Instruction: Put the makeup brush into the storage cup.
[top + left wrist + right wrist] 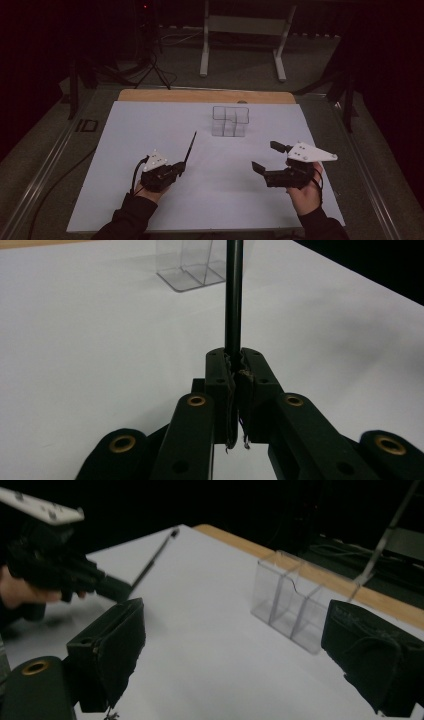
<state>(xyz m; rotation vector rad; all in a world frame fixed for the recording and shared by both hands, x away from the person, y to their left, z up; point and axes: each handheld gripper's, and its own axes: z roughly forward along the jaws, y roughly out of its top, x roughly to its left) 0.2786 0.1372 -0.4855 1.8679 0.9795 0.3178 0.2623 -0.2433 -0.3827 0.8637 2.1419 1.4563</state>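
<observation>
White sheet over wooden table, white metal stand and tripod on floor behind

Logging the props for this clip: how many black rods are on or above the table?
1. The thin black rod is clamped in the left gripper over the white sheet, pointing toward the clear compartment box. The box looks empty, though glare may hide something.
</observation>
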